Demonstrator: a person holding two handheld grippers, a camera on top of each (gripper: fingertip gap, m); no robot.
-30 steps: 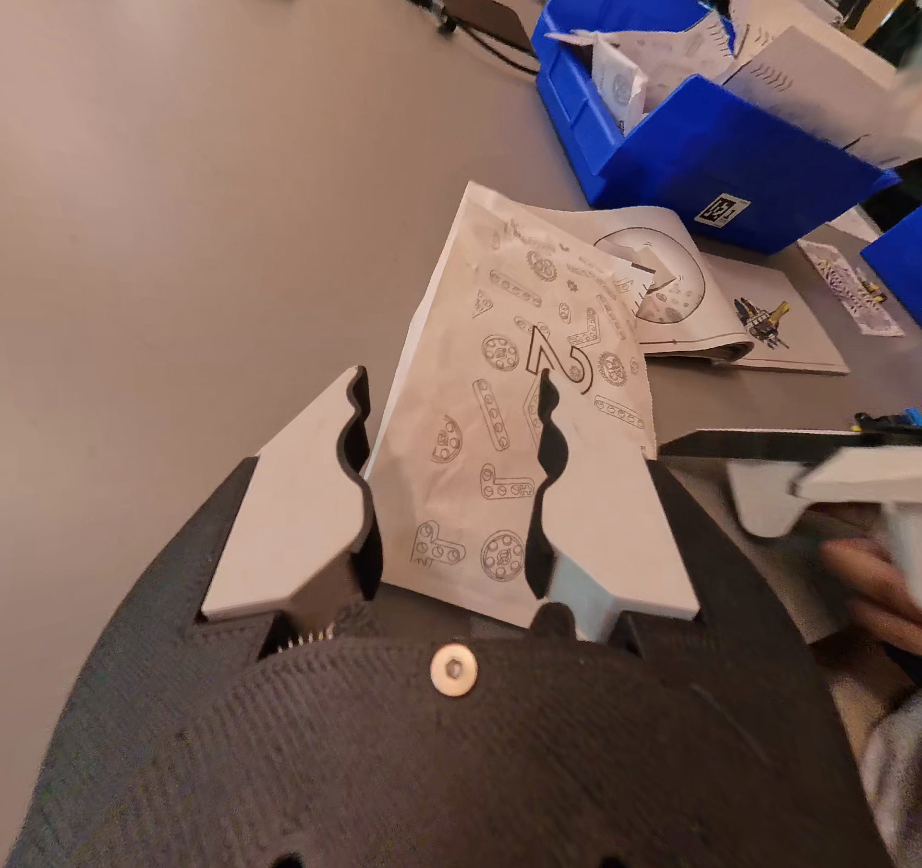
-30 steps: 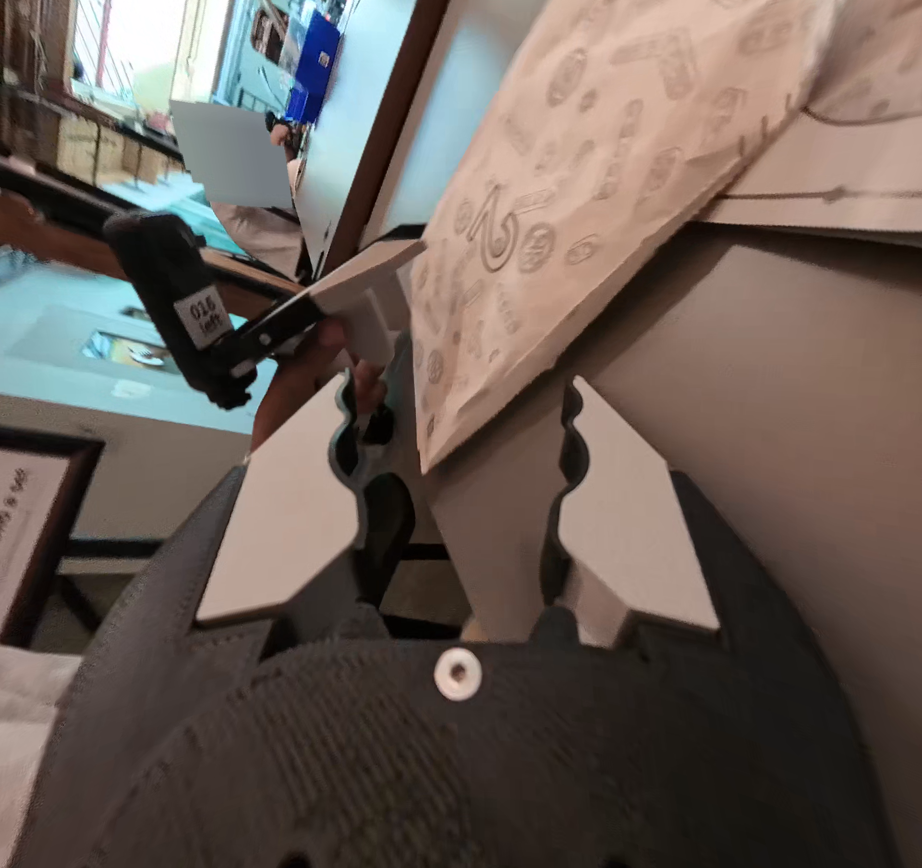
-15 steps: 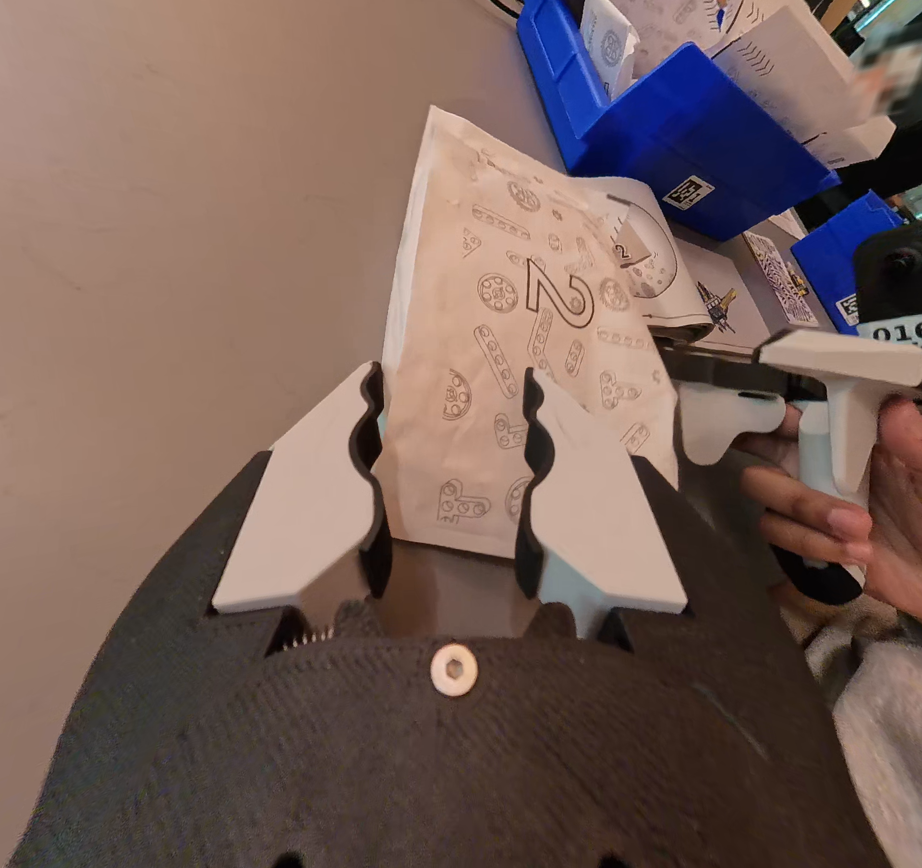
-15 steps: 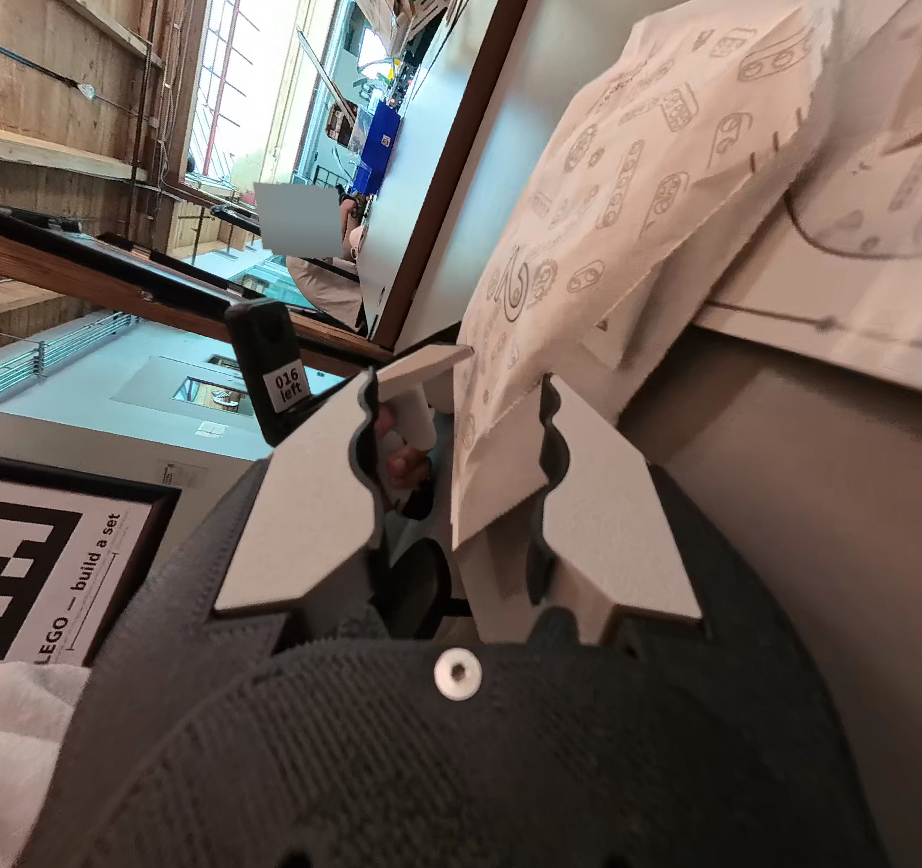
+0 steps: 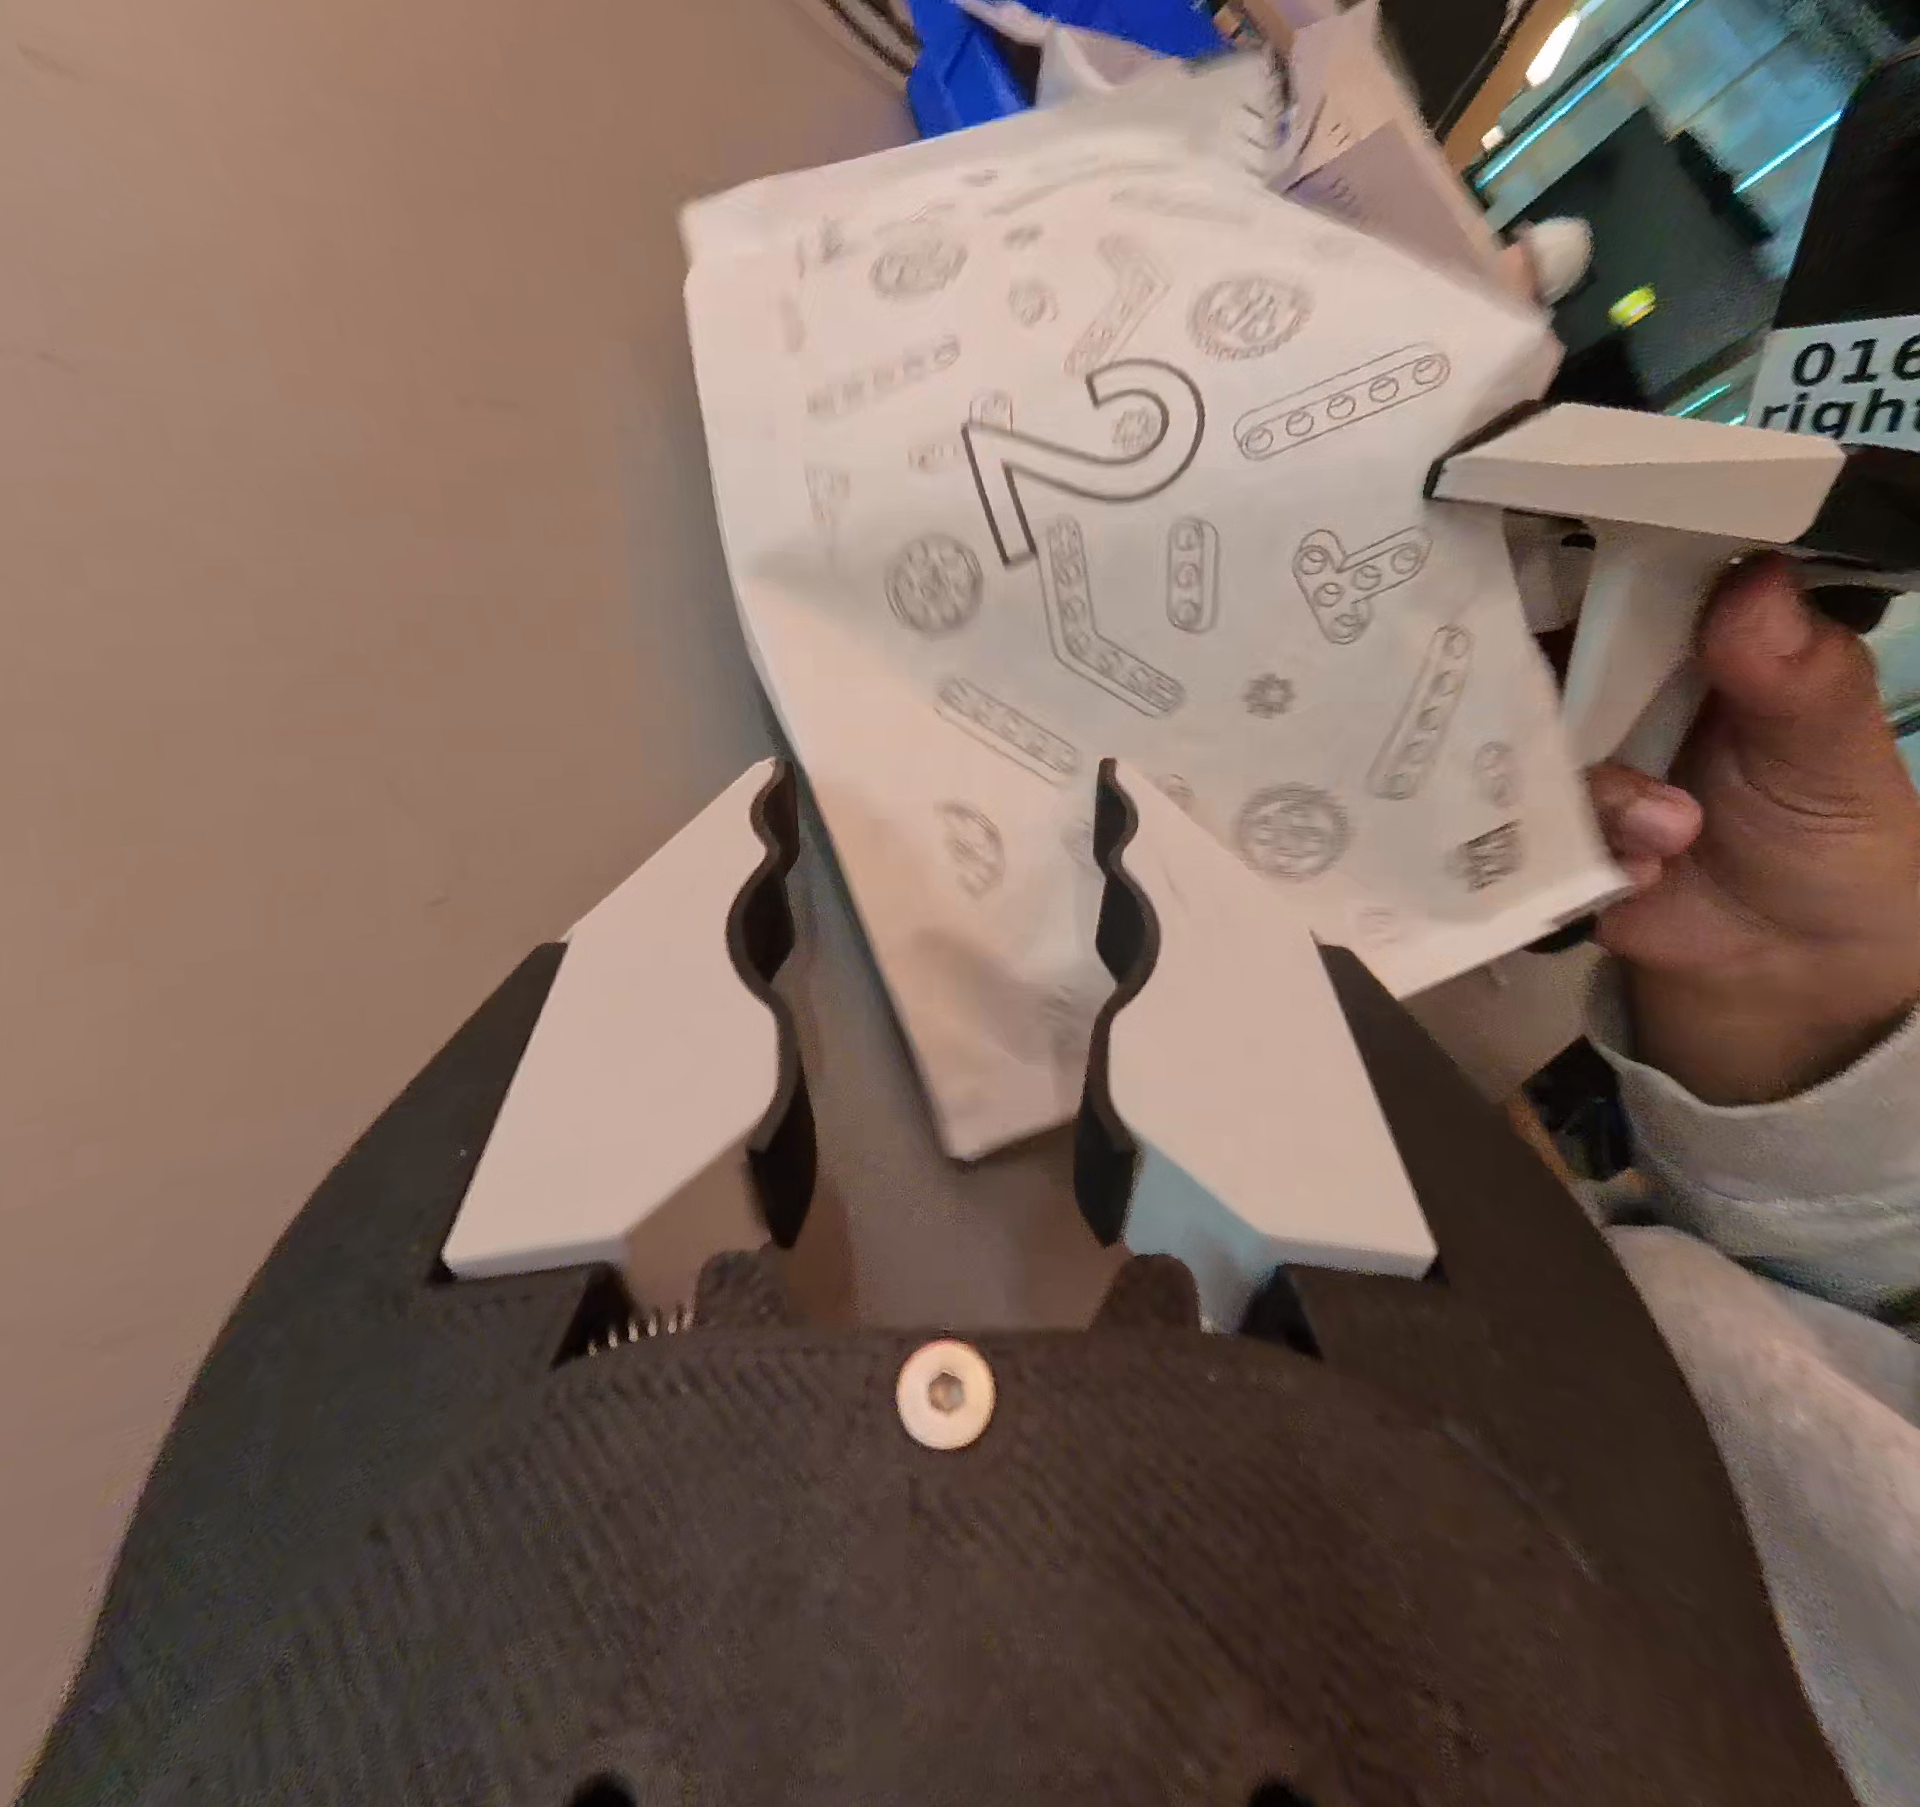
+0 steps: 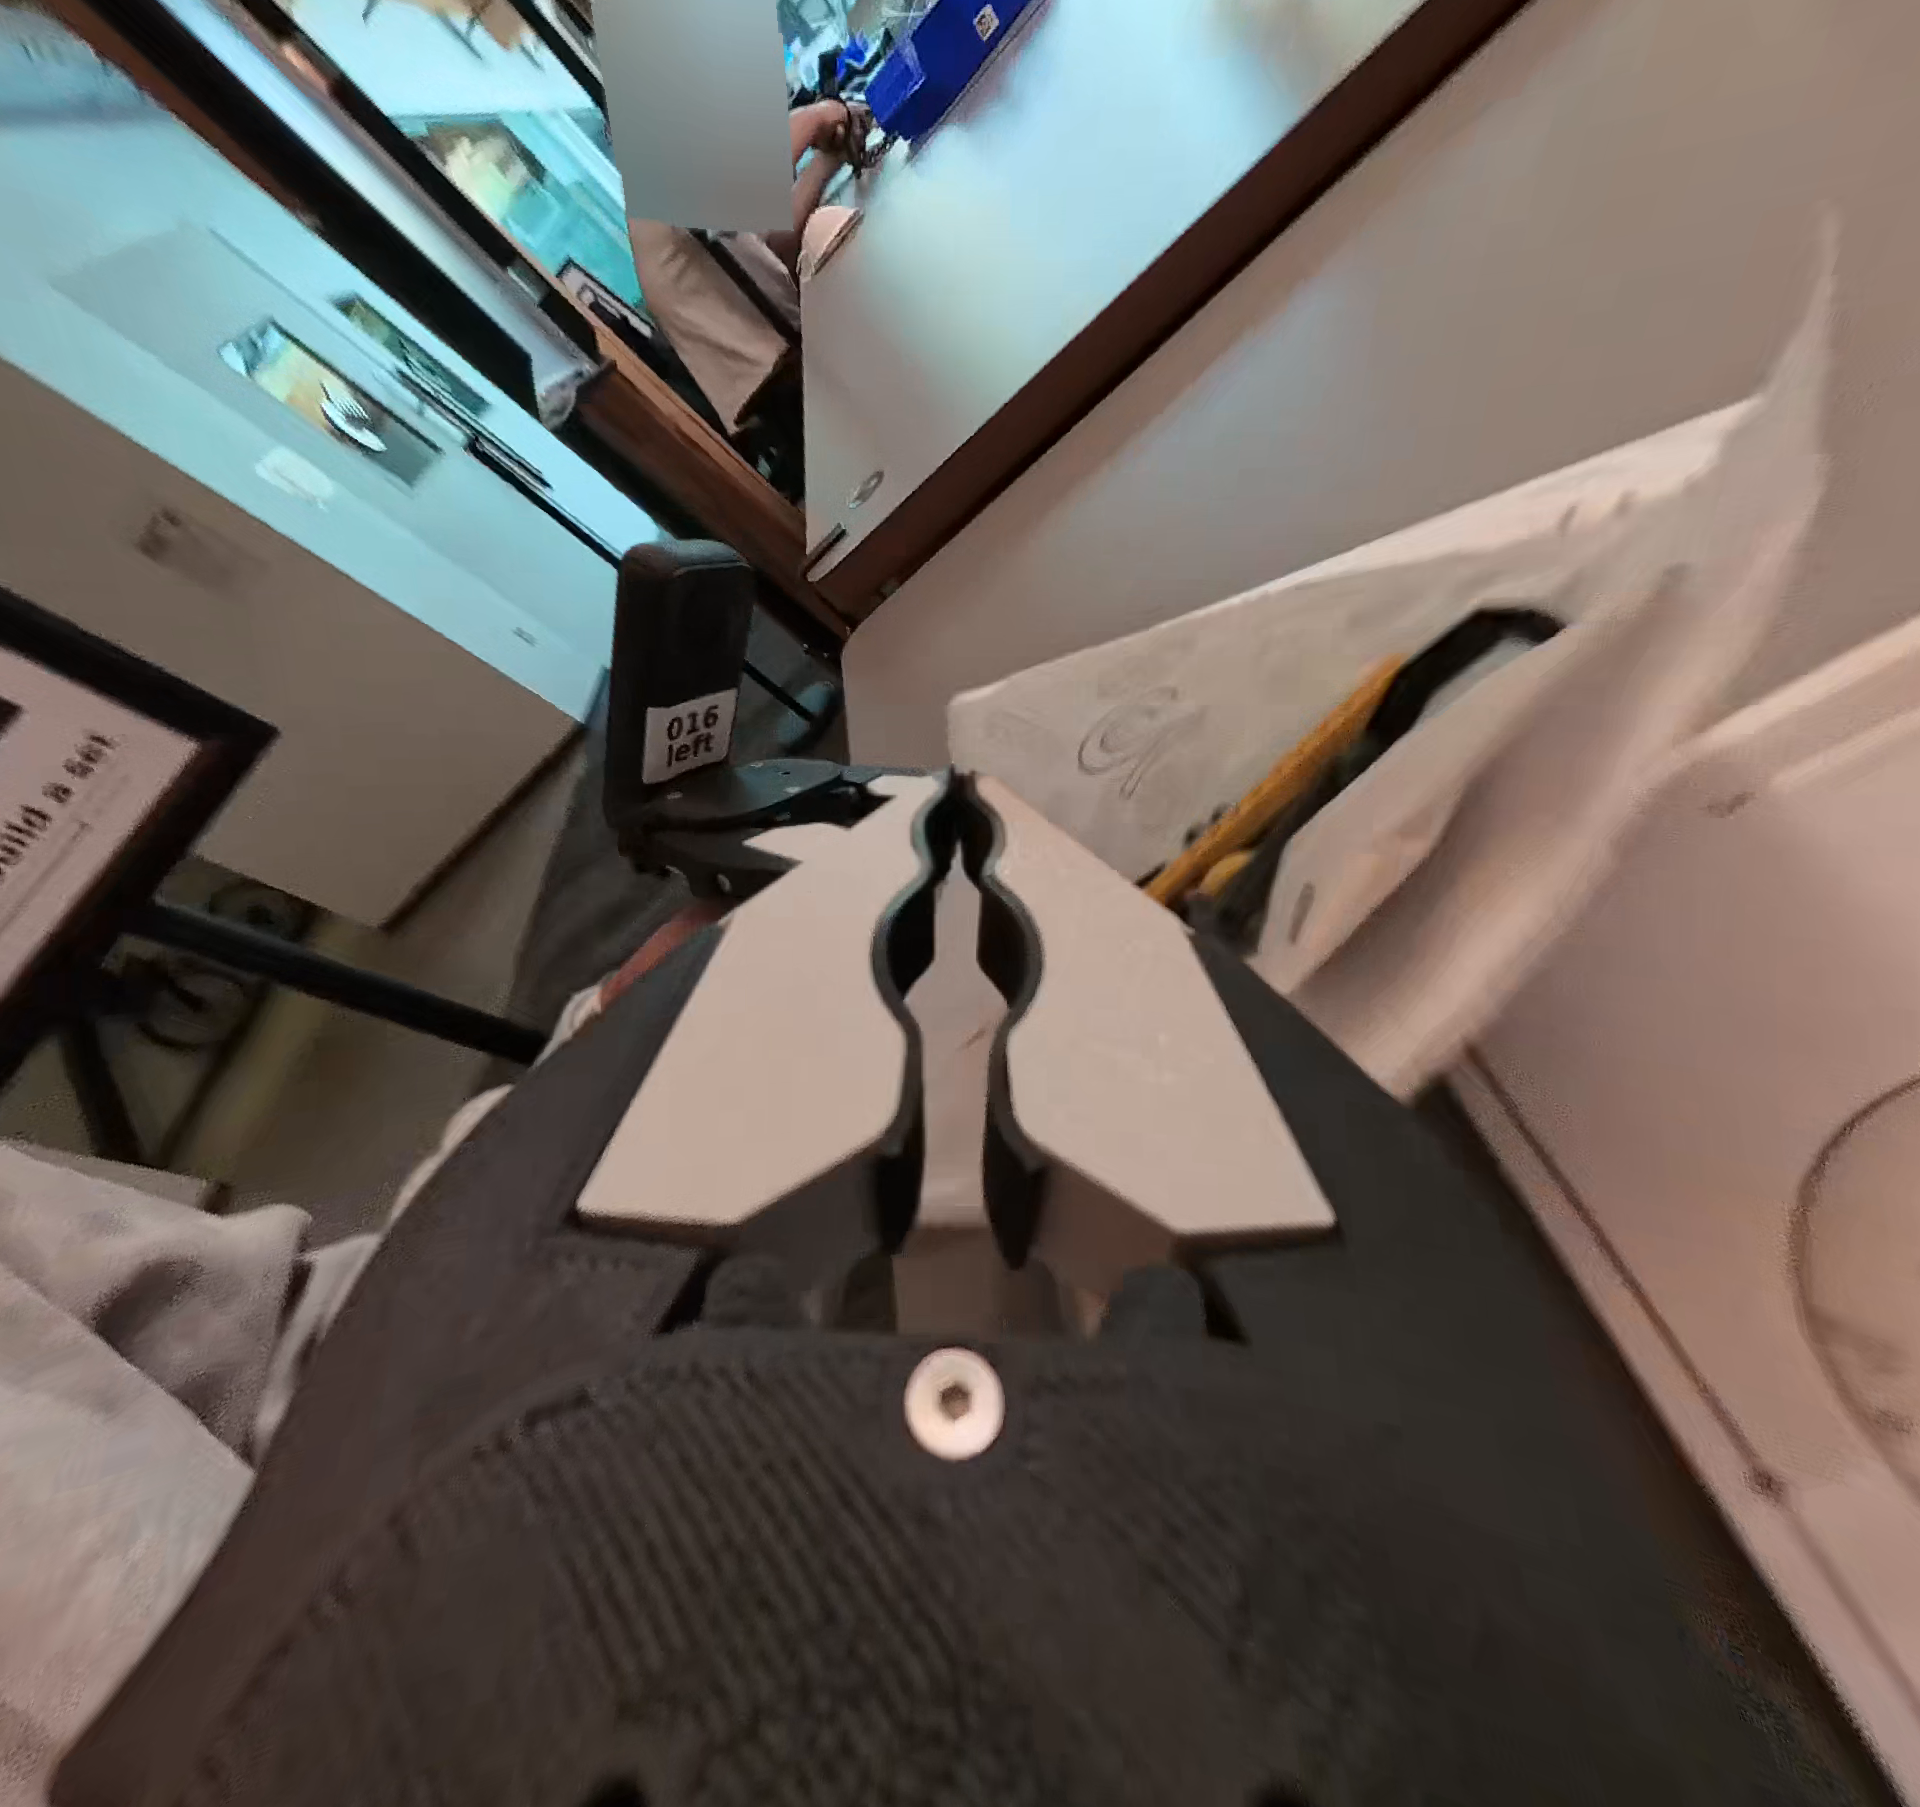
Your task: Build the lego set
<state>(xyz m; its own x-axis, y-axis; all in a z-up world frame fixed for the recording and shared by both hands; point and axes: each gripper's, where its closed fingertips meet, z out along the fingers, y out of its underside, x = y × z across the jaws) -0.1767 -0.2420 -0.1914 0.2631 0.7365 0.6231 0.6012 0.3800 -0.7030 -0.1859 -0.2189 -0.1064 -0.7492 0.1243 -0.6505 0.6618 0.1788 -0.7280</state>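
Note:
A white paper parts bag [image 5: 1091,552], printed with part outlines, hangs tilted above the grey table [image 5: 312,510]. My right gripper [image 5: 1439,500] is shut on the bag's right edge and holds it up. In the right wrist view the right gripper [image 6: 956,786] has its jaws closed with pale paper between them. There the bag [image 6: 1195,708] gapes open, showing yellow parts [image 6: 1278,781] and black ones inside. My left gripper [image 5: 940,801] is open, and the bag's lower corner hangs between its fingers without being pinched.
A blue bin [image 5: 997,22] with more paper bags stands at the back of the table. A white instruction booklet [image 6: 1766,1082] lies to the right of the bag. A person's hand [image 5: 1766,770] holds the right gripper. Another person sits at a far table [image 6: 727,303].
My right gripper has closed on the bag's edge and lifted it off the table, tilting it up. My left gripper has stayed open while the bag's corner swung between its fingers.

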